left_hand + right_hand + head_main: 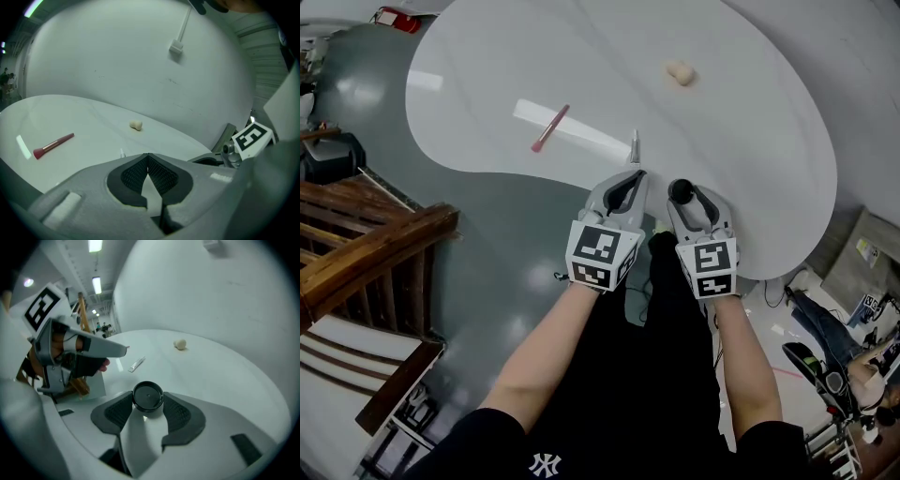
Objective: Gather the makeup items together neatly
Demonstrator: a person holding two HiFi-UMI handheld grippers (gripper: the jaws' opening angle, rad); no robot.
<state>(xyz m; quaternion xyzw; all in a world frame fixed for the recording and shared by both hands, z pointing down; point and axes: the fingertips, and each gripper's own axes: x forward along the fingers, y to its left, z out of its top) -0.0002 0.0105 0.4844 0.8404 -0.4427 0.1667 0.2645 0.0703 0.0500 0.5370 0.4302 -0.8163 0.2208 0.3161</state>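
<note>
On the white table [750, 131] lie a pink makeup brush [550, 128], a beige sponge [680, 71] and a small silver tube [635, 147]. My right gripper [684, 199] is at the table's near edge. Its pads press both sides of a round black jar [148, 396], seen lid-on. My left gripper [631, 180] hovers just left of it and behind the silver tube. Its pads [161, 173] meet at the tips with nothing between them. From the left gripper view the brush [53, 145] lies far left and the sponge [136, 125] ahead.
The table's curved near edge [525, 178] runs under both grippers, with grey floor below. A wooden bench or rail [366, 244] stands at the left. A red object [397, 17] sits beyond the table's far left end. Clutter and cables lie at the lower right.
</note>
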